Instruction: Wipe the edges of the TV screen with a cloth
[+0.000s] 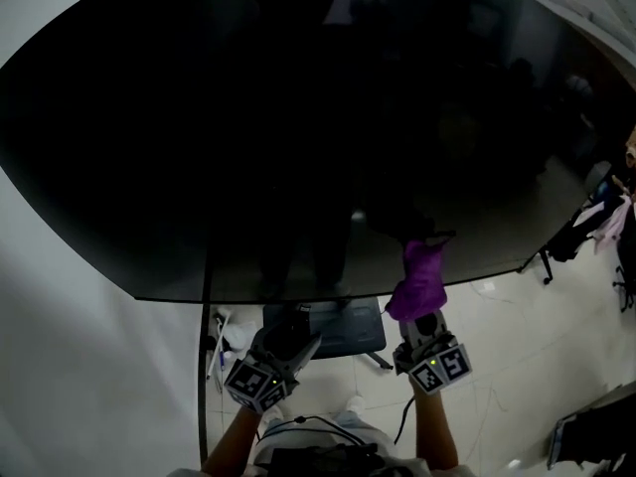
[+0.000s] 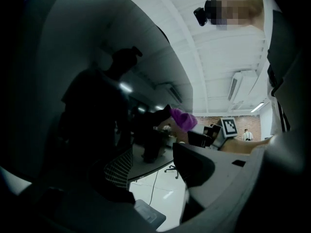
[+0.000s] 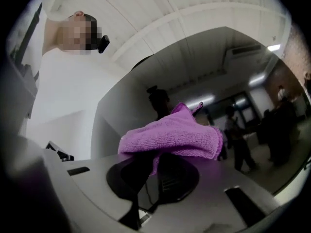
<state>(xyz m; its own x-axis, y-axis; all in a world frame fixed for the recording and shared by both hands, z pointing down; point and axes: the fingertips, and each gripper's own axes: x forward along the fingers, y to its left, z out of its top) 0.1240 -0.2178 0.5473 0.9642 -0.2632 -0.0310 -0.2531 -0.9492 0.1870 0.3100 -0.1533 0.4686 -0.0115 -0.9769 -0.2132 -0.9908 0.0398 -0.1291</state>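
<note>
The big dark TV screen (image 1: 298, 117) fills most of the head view, its lower edge running across the middle. A purple cloth (image 1: 419, 281) lies against that lower edge right of centre, and my right gripper (image 1: 425, 324) is shut on it from below. In the right gripper view the cloth (image 3: 170, 137) bunches over the jaws, with the reflective screen (image 3: 218, 81) behind it. My left gripper (image 1: 288, 338) hangs just under the edge, left of the cloth, open and empty. From the left gripper view (image 2: 155, 178) the cloth (image 2: 183, 119) shows farther along the screen (image 2: 97, 106).
A dark stand base (image 1: 338, 328) sits below the screen between the grippers. A black cable (image 1: 206, 366) drops along the white wall at left. An office chair (image 1: 571, 237) and a dark object (image 1: 596, 435) stand on the white floor at right.
</note>
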